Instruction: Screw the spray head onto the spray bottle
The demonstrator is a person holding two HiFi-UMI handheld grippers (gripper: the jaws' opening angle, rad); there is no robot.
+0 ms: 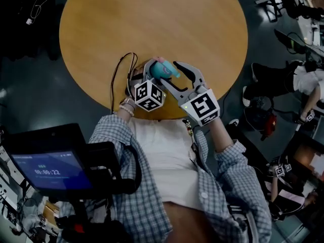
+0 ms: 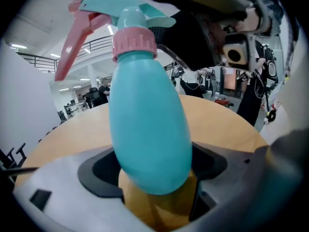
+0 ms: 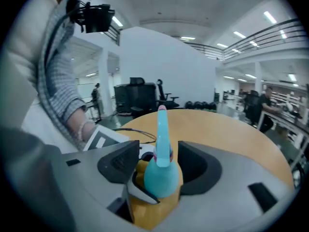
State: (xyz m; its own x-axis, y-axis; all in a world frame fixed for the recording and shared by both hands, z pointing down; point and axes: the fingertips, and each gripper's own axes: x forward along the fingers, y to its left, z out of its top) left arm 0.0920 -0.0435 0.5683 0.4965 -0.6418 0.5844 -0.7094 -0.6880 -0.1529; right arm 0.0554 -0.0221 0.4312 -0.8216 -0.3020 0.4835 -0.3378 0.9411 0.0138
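Note:
A teal spray bottle [image 2: 149,129] lies between the pads of my left gripper [image 2: 154,170], which is shut on its body. Its teal spray head [image 2: 120,13] with a pink trigger sits on the neck under a pink collar [image 2: 134,42]. In the head view both grippers meet over the table's near edge, the left gripper [image 1: 154,74] holding the bottle [image 1: 164,69]. My right gripper [image 1: 173,79] stands open around the spray head [image 3: 161,129], with a gap on each side. How tight the collar sits cannot be told.
The round wooden table [image 1: 152,19] carries a black cable [image 1: 119,75] near its front edge. A dark screen on a stand [image 1: 50,168] is at the lower left. Another person [image 1: 304,80] sits at the right. Office chairs [image 3: 161,93] stand beyond the table.

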